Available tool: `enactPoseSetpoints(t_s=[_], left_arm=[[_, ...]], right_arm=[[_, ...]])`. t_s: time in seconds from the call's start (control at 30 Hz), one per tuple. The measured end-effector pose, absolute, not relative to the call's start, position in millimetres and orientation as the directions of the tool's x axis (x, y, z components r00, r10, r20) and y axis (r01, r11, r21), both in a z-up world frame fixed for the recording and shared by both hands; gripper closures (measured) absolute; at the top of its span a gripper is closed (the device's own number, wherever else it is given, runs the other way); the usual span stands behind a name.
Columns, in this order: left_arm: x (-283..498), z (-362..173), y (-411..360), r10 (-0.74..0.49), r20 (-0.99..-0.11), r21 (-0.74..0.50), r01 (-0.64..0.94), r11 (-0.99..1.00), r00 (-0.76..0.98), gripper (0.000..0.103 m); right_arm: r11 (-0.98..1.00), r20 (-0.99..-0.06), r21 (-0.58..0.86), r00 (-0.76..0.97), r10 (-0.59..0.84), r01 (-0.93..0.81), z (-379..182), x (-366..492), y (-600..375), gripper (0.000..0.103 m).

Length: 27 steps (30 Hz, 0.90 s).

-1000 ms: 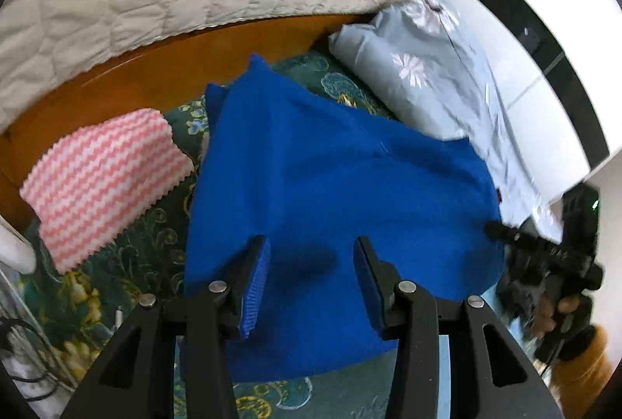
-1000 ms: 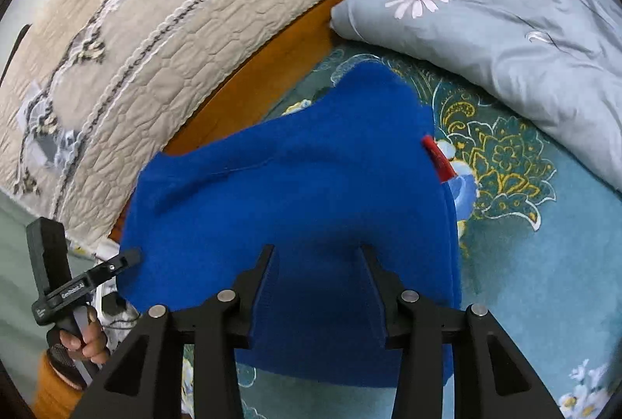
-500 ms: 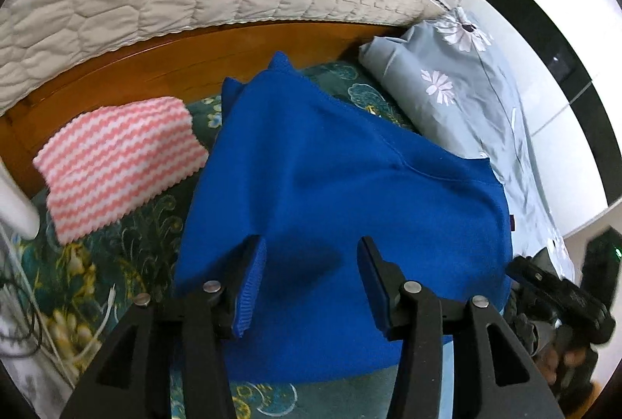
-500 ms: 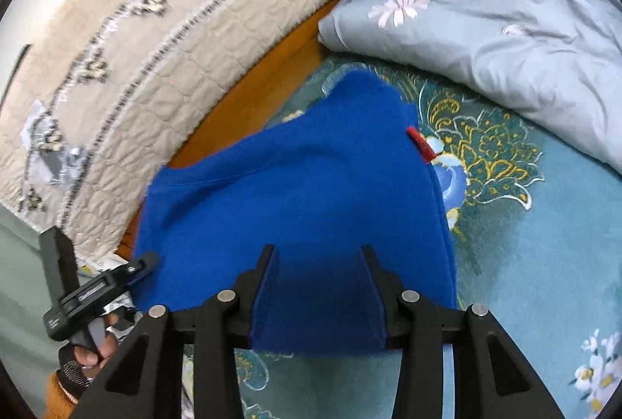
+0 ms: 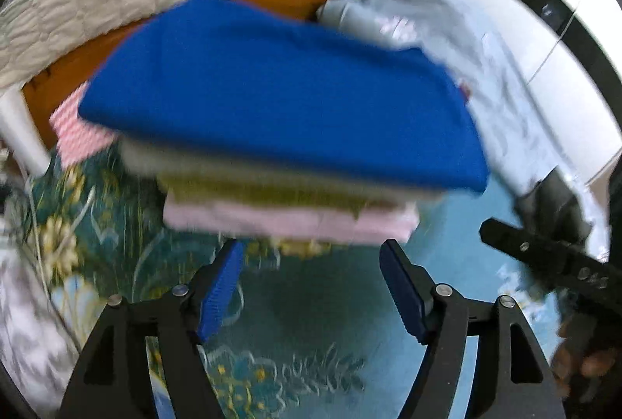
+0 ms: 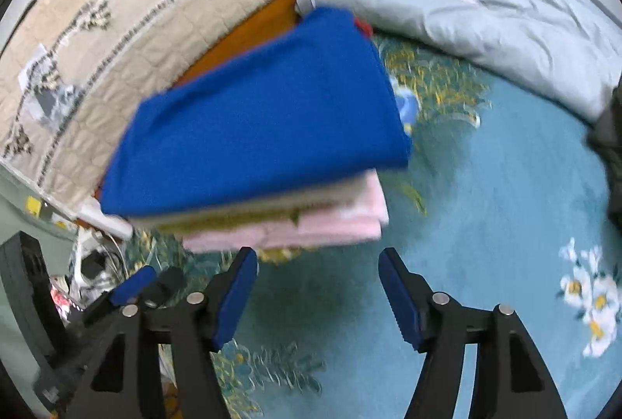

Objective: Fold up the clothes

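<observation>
Both tools, left (image 5: 311,287) and right (image 6: 317,292), gape empty before the soft, light blue garment (image 5: 280,88) atop the stack; its near folded edge likely offers the best hold.

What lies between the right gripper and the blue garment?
Only bare bedspread separates the open right gripper from the stack under the blue garment, per the right wrist view.

The left gripper (image 5: 311,287) is hovering with its jaws spread wide and nothing between the blue pads; the right gripper (image 6: 317,292) is holding the same wide-open pose, empty, just to the right of it.
</observation>
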<state>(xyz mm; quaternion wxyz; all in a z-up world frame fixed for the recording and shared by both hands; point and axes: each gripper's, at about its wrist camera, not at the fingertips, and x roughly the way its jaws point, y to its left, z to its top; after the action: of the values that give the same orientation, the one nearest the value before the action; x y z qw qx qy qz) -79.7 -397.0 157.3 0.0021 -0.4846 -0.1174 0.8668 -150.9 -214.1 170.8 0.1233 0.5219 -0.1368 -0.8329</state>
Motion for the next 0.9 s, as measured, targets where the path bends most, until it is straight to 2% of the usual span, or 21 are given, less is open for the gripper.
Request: enactPoseSetpoints(t_s=[0.13,0.17,0.2,0.33,0.47,0.53,0.9], left_arm=[[-68.2,147.6,-388.6,0.121,-0.848,-0.223,0.14,-0.965,-0.515,0.023],[-67.0,147.7,-388.3,0.121,-0.847,-0.229,0.15,-0.962,-0.517,0.017],[-65.9,147.9,-388.0,0.121,-0.846,-0.235,0.16,-0.959,-0.519,0.015],[-60.5,151.3,-382.2,0.096,-0.845,-0.224,0.186,-0.957,-0.526,0.015],[-55.6,152.8,-376.4,0.067,-0.837,-0.2,0.189,-0.961,-0.544,0.015],[-51.7,151.0,-377.2,0.068,-0.829,-0.211,0.198,-0.957,-0.555,0.015],[-39.0,139.5,-380.8,0.063,-0.824,-0.212,0.204,-0.956,-0.563,0.014]], right_arm=[[-0.944,-0.842,0.317,-0.433,-0.322,0.085,166.4,-138.9,-214.7,0.031],[-0.948,-0.842,0.305,-0.438,-0.313,0.091,166.3,-135.8,-214.8,0.03],[-0.95,-0.841,0.297,-0.445,-0.309,0.098,166.9,-133.5,-214.1,0.028],[-0.952,-0.83,0.284,-0.467,-0.305,0.116,166.4,-122.3,-211.3,0.016],[-0.951,-0.825,0.279,-0.474,-0.308,0.132,166.6,-114.3,-212.6,0.012],[-0.952,-0.823,0.274,-0.479,-0.307,0.139,166.1,-111.5,-212.8,0.001],[-0.943,-0.79,0.278,-0.515,-0.334,0.184,168.3,-102.8,-216.8,0.0]])
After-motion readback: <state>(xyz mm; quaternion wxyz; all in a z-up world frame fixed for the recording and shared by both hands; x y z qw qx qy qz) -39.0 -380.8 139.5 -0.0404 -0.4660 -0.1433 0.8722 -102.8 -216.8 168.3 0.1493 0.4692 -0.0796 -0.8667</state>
